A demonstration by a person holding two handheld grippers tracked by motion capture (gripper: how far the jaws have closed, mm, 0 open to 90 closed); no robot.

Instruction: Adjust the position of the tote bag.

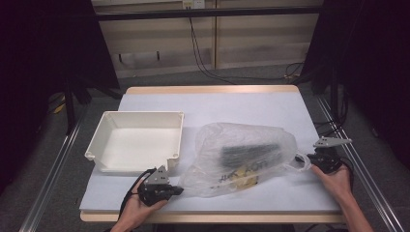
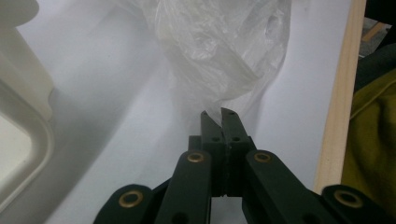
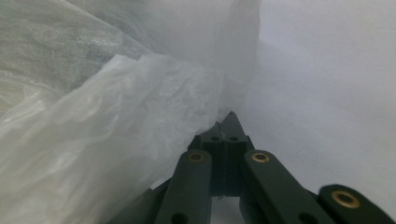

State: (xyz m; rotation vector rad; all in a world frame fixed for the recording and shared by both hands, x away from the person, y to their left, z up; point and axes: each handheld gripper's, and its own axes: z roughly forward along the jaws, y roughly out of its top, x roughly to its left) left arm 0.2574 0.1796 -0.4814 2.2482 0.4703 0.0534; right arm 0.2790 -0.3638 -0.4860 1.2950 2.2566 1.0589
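Note:
A translucent plastic bag (image 1: 244,154) lies puffed up on the white table cover, with a dark ribbed item (image 1: 251,152) and something yellow (image 1: 244,175) showing through it. My left gripper (image 1: 180,189) sits at the bag's near left corner. In the left gripper view its jaws are shut on a pinch of the bag (image 2: 224,60), at the left gripper (image 2: 219,112) tips. My right gripper (image 1: 309,162) holds the bag's handle loop (image 1: 302,161) at the right end. In the right gripper view the right gripper (image 3: 226,122) is shut on the bag (image 3: 116,116) film.
An empty white plastic bin (image 1: 138,140) stands left of the bag, near my left gripper. The table's wooden front edge (image 1: 212,217) runs just below both hands. Metal rails flank the table, and cables lie on the floor behind.

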